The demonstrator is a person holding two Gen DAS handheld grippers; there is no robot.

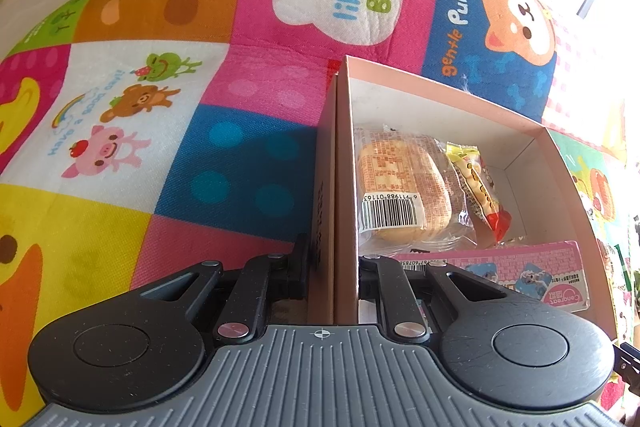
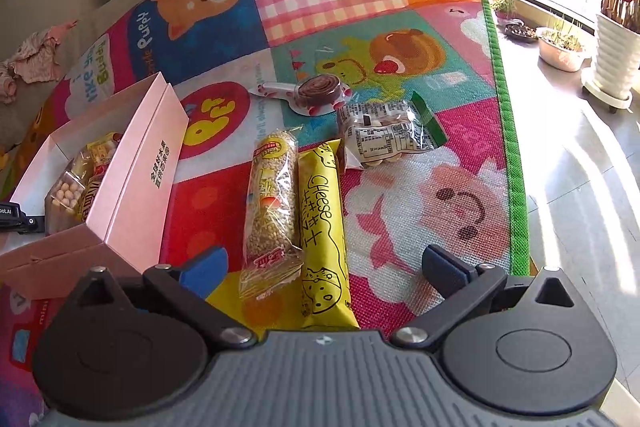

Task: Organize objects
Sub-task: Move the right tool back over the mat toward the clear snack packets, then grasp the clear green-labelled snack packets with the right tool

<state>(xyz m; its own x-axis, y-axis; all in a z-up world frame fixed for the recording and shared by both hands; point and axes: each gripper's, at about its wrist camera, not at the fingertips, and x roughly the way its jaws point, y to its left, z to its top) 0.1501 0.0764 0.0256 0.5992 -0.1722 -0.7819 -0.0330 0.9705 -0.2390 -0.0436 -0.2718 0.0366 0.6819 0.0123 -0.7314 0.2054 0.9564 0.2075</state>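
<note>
My left gripper (image 1: pixel 334 267) is shut on the left wall of the pink box (image 1: pixel 344 163), one finger outside and one inside. Inside the box lie a clear cracker pack (image 1: pixel 404 187), a yellow-red snack (image 1: pixel 480 191) and a pink flat pack (image 1: pixel 520 267). My right gripper (image 2: pixel 324 267) is open, low over the mat, its fingers either side of a yellow Cheese stick (image 2: pixel 324 227) and a grain bar (image 2: pixel 272 203). The pink box (image 2: pixel 132 179) sits to the left in the right wrist view.
A colourful cartoon play mat (image 2: pixel 400 187) covers the floor. On it farther out lie a bag of small biscuits (image 2: pixel 384 135) and a brown swirl candy (image 2: pixel 316 93). The mat's green edge (image 2: pixel 508 131) borders tiled floor with plant pots (image 2: pixel 612 55) by the window.
</note>
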